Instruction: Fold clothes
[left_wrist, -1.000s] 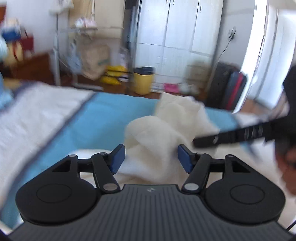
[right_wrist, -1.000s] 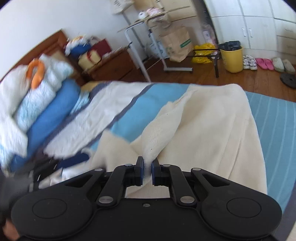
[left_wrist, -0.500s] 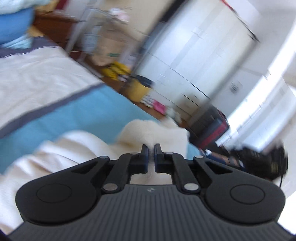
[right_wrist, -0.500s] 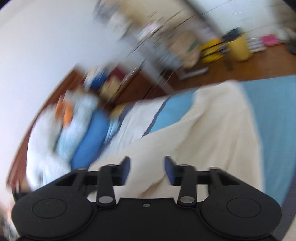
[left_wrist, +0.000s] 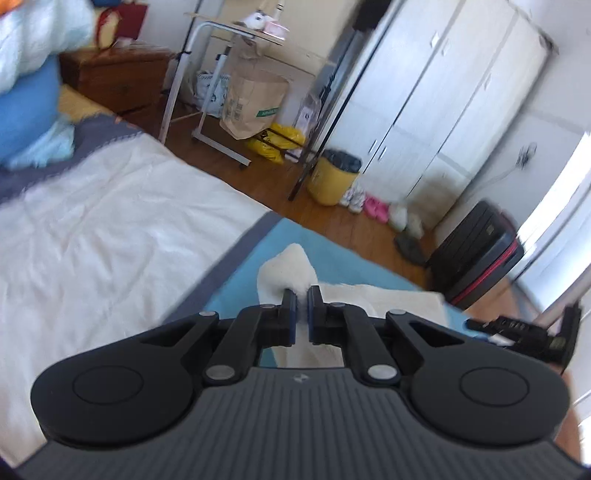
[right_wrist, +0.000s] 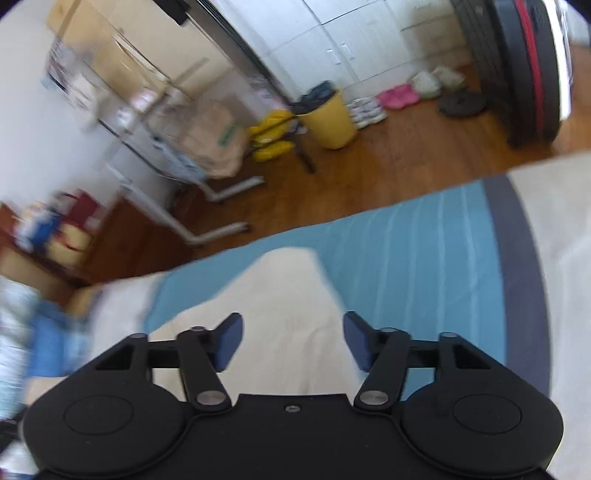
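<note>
A cream knitted garment (left_wrist: 286, 271) lies on the blue part of the bed cover (left_wrist: 332, 264). My left gripper (left_wrist: 301, 306) is shut on a raised fold of it, which bulges up just past the fingertips. In the right wrist view the same cream garment (right_wrist: 284, 291) spreads flat over the blue cover (right_wrist: 424, 240). My right gripper (right_wrist: 291, 341) hovers above it, open, with nothing between its blue pads (right_wrist: 229, 341). The right gripper's black body (left_wrist: 524, 332) shows at the right edge of the left wrist view.
A white and grey-striped bedspread (left_wrist: 110, 229) covers the bed's left side, with stacked pillows (left_wrist: 26, 110) beyond. On the wooden floor stand a yellow bin (left_wrist: 332, 177), a rolling side table (left_wrist: 207, 92), a paper bag (left_wrist: 251, 107), shoes (left_wrist: 376, 210) and a dark suitcase (left_wrist: 476, 251).
My left gripper went from open to shut on the garment's fold and lifted it. My right gripper let go of its fold, opened, and swung over the flat garment.
</note>
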